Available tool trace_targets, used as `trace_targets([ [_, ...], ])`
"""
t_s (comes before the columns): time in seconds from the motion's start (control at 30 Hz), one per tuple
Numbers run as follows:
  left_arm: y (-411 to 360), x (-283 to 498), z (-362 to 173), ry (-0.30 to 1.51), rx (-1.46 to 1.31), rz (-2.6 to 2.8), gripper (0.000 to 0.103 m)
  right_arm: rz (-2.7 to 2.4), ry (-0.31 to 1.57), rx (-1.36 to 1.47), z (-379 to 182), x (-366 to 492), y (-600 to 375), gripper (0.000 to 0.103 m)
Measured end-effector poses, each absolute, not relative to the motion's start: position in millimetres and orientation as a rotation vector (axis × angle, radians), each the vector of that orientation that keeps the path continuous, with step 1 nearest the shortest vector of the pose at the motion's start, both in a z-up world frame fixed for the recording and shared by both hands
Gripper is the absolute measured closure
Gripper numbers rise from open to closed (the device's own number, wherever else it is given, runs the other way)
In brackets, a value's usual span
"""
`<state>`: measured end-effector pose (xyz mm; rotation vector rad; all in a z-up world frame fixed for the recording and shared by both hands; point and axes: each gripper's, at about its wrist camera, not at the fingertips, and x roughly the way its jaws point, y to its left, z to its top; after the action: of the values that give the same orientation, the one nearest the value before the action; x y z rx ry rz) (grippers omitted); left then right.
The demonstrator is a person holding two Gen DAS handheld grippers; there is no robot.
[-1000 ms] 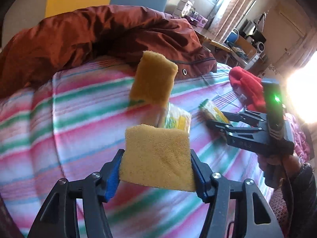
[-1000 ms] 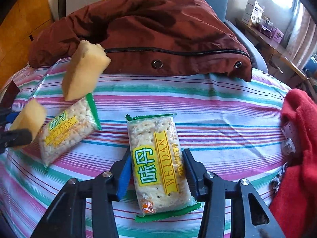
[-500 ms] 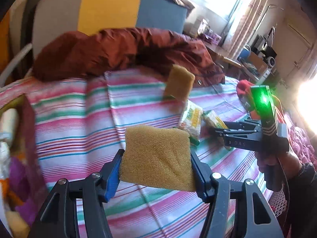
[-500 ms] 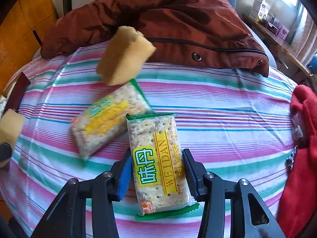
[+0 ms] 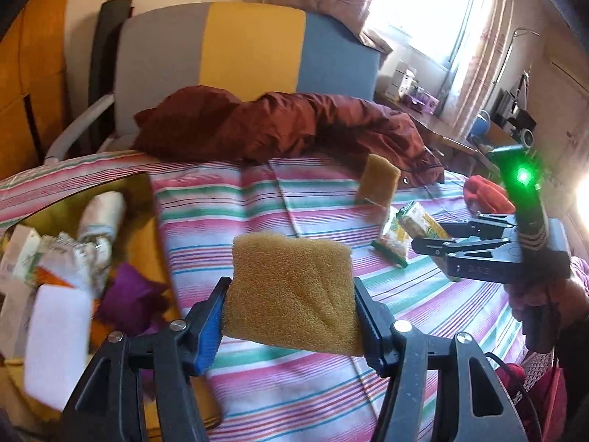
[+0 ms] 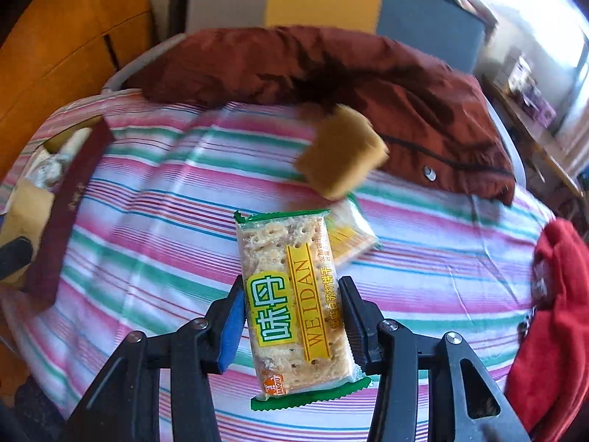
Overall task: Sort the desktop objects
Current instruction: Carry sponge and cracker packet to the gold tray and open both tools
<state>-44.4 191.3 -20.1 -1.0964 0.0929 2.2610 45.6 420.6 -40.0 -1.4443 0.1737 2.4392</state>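
Note:
My left gripper (image 5: pixel 291 309) is shut on a yellow sponge (image 5: pixel 291 291) and holds it above the striped cloth (image 5: pixel 228 217). My right gripper (image 6: pixel 292 313) is shut on a cracker packet (image 6: pixel 291 294) with a green edge and yellow label; it also shows at the right of the left wrist view (image 5: pixel 429 245). A second yellow sponge (image 6: pixel 342 151) stands tilted on a second cracker packet (image 6: pixel 351 235) on the cloth; both show in the left wrist view, the sponge (image 5: pixel 377 180) above the packet (image 5: pixel 394 239).
A box (image 5: pixel 147 199) with a dark red wall (image 6: pixel 66 202) sits at the left, holding packets, a white block (image 5: pixel 55 335) and a purple item (image 5: pixel 129 294). A brown jacket (image 6: pixel 331 73) lies at the back. A red cloth (image 6: pixel 559 294) is at the right.
Both grippers have swung left with their loads. The box at the left has come into view. The loose sponge and packet now lie further right in both views.

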Motion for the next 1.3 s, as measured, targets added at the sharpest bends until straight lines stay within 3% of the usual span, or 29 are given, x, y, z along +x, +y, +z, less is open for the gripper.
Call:
trace_targets([
  [0.43,115.0,-27.2,-18.4,0.017,-1.091,2.380,0.040,2.639,0.214,-1.462,-26.5,8.5,314.7,0.054],
  [0.87,10.7,-47.0,-12.1,-0.167,-1.108,2.581,0.040,2.784,0.432,-1.479,-32.6,-40.4,228.7,0.054],
  [1.3,-13.2,-104.4,-20.6,-0.106,-1.142,2.694,0.040,2.785,0.563,-1.457,-27.8,-108.6,209.9,0.054],
])
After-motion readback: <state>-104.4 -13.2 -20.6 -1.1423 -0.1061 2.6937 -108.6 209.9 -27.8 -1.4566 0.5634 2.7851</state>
